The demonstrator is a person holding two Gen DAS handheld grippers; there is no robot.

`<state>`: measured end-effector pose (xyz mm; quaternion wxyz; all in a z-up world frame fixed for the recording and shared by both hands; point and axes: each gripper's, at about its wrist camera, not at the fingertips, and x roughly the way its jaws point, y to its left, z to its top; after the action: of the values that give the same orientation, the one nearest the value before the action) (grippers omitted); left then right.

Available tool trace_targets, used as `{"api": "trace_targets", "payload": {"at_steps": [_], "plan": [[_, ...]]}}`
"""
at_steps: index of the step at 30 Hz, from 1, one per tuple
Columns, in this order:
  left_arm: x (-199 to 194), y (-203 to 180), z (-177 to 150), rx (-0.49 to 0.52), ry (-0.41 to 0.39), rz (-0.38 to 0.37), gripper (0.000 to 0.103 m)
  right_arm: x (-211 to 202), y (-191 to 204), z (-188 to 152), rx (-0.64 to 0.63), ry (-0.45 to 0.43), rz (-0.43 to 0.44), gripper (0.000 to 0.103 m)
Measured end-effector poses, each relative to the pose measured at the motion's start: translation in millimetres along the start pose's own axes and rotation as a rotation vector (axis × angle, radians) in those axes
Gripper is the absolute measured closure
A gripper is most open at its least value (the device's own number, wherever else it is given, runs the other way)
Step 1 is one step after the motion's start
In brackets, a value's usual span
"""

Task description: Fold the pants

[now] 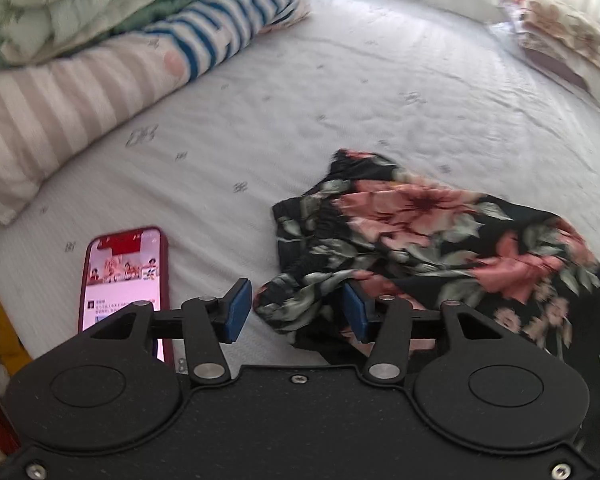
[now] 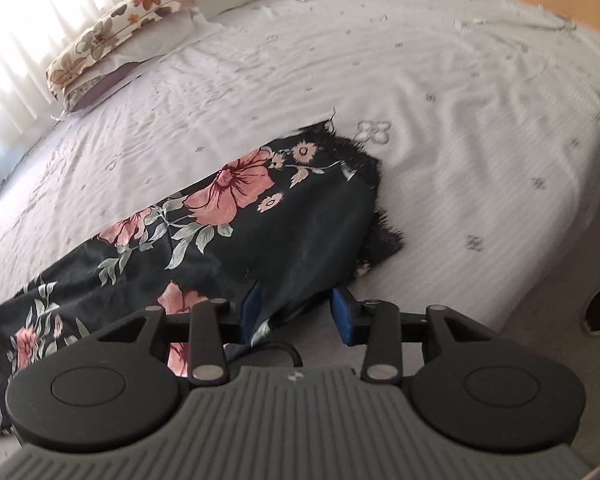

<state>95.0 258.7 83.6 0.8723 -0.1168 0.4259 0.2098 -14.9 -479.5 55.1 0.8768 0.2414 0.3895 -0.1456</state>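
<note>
1. A pair of black pants (image 1: 440, 248) printed with pink flowers lies on a bed (image 1: 340, 92) covered by a pale, lightly patterned sheet.
2. The left claw (image 1: 296, 310) points down at the waistband end of the pants. Its blue pads are spread apart. A fold of the cloth lies between them, close against the right pad, and neither pad presses on it.
3. Just left of the left claw, a phone (image 1: 126, 276) in a red case lies face up on the sheet, its screen lit.
4. Well ahead and to the left of that claw sits a heap of folded bedding (image 1: 100, 40): striped pillows below, green and white quilts on top.
5. The right claw (image 2: 296, 314) points down at the hem end of the pants (image 2: 280, 220), near the edge of the bed (image 2: 460, 100). Its pads are also spread. Dark cloth droops between them, draping over the left pad and clear of the right one.
6. Far ahead and to the left of the right claw, a flowered pillow (image 2: 116, 36) rests by a bright curtained window.
</note>
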Motion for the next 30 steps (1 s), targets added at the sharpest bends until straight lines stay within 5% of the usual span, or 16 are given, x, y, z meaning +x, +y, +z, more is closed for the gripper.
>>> {"api": "trace_targets", "payload": {"at_steps": [9,12,18,25,30], "plan": [[-39.6,-52.9,-37.0,0.185,-0.069,-0.211,0.051,-49.3,-0.5,-7.0,-0.039,-0.1,0.033,0.033],[-33.5,-73.3,-52.2,0.244,-0.077,-0.207,0.051,-52.8,4.4,-12.4,-0.072,-0.116,0.042,0.03],[-1.4,-66.2,-90.1,0.279,0.028,-0.127,0.056,-43.5,-9.5,-19.8,0.023,-0.11,0.085,0.029],[-18.0,-59.7,-102.2,0.282,0.007,-0.102,0.058,-27.4,-22.8,-27.3,0.064,-0.128,0.04,0.028],[-53.6,-83.0,-94.6,0.25,-0.081,-0.214,0.056,-5.4,-19.4,-31.7,0.031,-0.145,0.018,0.028]]}}
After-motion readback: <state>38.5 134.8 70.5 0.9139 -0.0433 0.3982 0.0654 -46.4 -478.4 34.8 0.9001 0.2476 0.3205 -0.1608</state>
